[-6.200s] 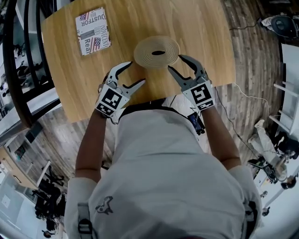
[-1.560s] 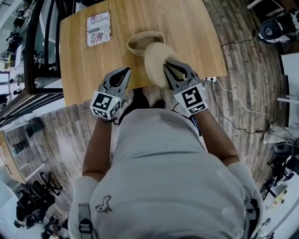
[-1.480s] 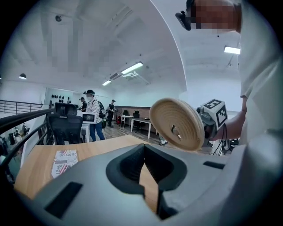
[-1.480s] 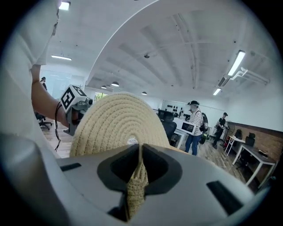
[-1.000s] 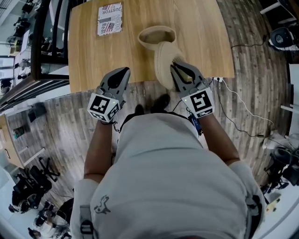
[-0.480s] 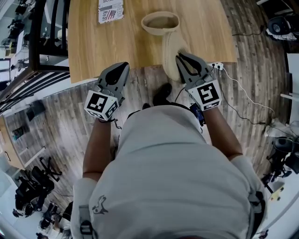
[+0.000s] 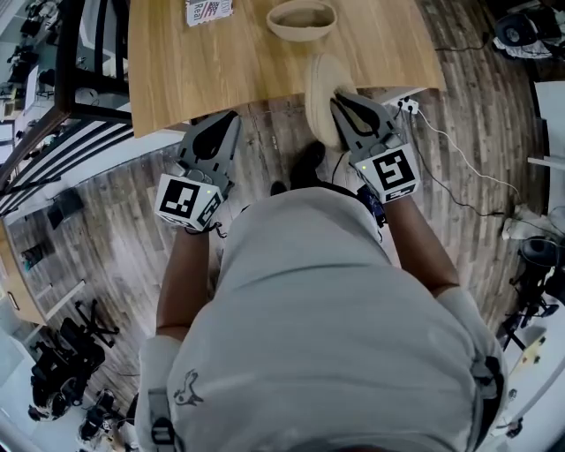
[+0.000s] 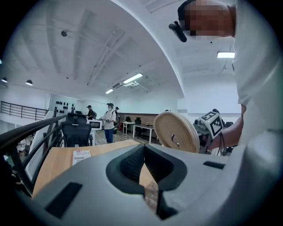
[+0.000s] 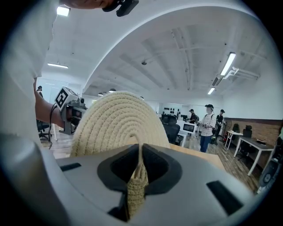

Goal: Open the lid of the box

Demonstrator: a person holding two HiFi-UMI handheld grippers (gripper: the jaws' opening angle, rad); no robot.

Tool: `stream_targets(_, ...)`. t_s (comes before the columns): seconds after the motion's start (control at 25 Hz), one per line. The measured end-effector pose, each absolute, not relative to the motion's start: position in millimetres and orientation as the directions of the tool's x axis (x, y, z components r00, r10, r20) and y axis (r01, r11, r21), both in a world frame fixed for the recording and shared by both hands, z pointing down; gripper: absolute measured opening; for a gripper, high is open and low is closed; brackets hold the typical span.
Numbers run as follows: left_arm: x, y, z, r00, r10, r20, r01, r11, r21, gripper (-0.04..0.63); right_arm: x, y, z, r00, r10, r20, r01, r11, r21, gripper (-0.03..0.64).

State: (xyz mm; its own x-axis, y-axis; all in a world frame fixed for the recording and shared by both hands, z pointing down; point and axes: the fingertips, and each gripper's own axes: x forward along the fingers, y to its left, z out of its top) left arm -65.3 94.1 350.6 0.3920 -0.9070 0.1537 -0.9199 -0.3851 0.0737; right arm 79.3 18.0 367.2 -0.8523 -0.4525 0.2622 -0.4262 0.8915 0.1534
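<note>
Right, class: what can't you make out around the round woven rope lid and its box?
Head view: round woven rope box, far rim cut off by the top edge.
Head view: printed booklet, mostly cut off at the top edge, print unreadable.
Right gripper view: round woven rope lid, lower half hidden behind the right gripper.

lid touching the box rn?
Apart. Head view: right gripper holds the lid at the table's near edge; bare wood lies between it and the box.

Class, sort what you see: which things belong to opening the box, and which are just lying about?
Belongs to the job:
woven lid, pinched in the right gripper; open box on the table; left gripper, shut and empty.

Just lying about:
printed booklet on the table; power strip on the floor.
</note>
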Motion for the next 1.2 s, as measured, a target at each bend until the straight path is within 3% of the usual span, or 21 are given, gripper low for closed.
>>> stream_targets(0.6, -53, 170, 343, 0.445, -0.887, 0.126, -0.895, -0.437, 0.089, 0.006, 104, 114, 352, -0.824, -0.516, 0.234, -0.495, 0.857, 0.146, 0.037)
stream_targets(1.2, -20, 184, 332, 0.429, -0.897, 0.104, -0.903, -0.421, 0.092, 0.006, 137, 132, 334, -0.829, -0.527, 0.187, -0.514, 0.85, 0.117, 0.037)
